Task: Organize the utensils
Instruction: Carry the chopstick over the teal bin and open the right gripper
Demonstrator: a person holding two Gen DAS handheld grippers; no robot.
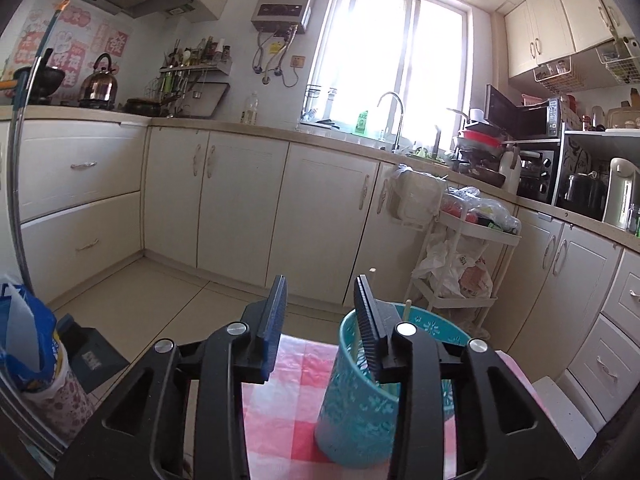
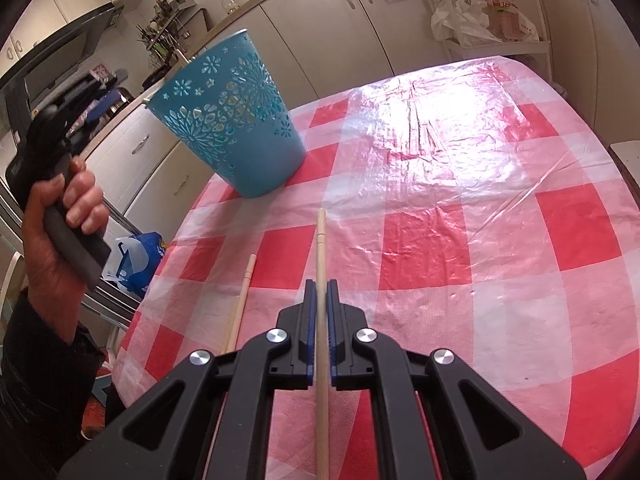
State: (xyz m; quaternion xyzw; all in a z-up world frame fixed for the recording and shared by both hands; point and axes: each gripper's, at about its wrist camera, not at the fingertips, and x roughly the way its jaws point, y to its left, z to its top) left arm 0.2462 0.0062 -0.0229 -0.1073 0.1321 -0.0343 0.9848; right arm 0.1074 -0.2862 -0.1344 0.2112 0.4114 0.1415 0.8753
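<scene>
Left wrist view: the left gripper (image 1: 320, 300) has its jaws parted with nothing between them — only floor and cabinet fronts show through the gap. Just below and right of the fingers stands a teal plastic cup with cut-out flower patterns (image 1: 356, 408), upright on a round table covered by a red-and-white checked plastic cloth (image 1: 280, 392). Thin pale wooden chopsticks (image 1: 407, 311) stick up out of the cup beside the gripper's right finger. At the left edge sits a blue-and-white bag (image 1: 24, 332); beyond are cream kitchen cabinets (image 1: 240, 200) and a white trolley rack (image 1: 472, 272).

Right wrist view: the right gripper (image 2: 321, 292) is clenched on a pale wooden chopstick (image 2: 321, 248), which runs straight between the blue pads and points forward, its far end over the checked cloth (image 2: 500, 240). A second wooden chopstick (image 2: 240, 300) lies on the cloth just to the left of the held one, roughly parallel. The teal cup (image 2: 236, 120) stands upright near the table's far-left edge — well ahead of the chopsticks. At the left, a person's left hand (image 2: 60, 220) grips the black handle of the other gripper.
</scene>
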